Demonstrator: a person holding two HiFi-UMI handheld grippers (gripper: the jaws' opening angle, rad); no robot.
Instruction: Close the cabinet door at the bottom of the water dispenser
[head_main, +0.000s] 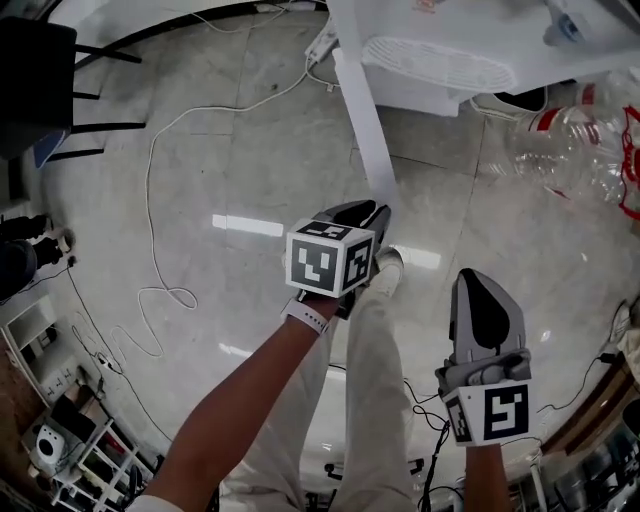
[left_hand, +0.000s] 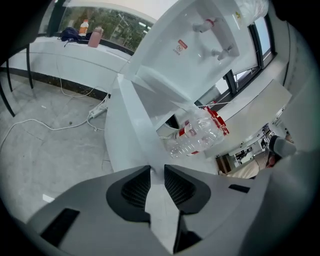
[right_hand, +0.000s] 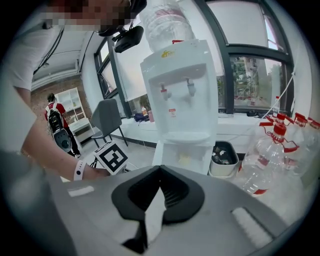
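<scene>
**Q:** Where is the cabinet door (head_main: 360, 110), and how far along is the task judged to be?

**A:** The door is seen swung well out from the base of the water dispenser (right_hand: 180, 90), edge-on in the head view. The compartment (right_hand: 186, 159) behind it is exposed in the right gripper view, so the closing is judged not yet done.

**Q:** How is the left gripper (left_hand: 157, 167) set?

**A:** Its jaws are held a little apart, astride the free edge of the door, and no squeeze of the pads on the panel can be made out. This edge is presumably chosen because it lies farthest from the hinge, where the door is steered with least effort.

**Q:** And the right gripper (right_hand: 159, 169)?

**A:** Its jaws are brought together on nothing. It is held nearer the person and well apart from the door, probably so that the swing is not obstructed.

**Q:** What is to be watched?

**A:** Empty bottles (head_main: 560, 150) are seen on the floor (head_main: 200, 150) beside the dispenser. They are judged to lie outside the door's path, though this cannot be told for certain.
</scene>
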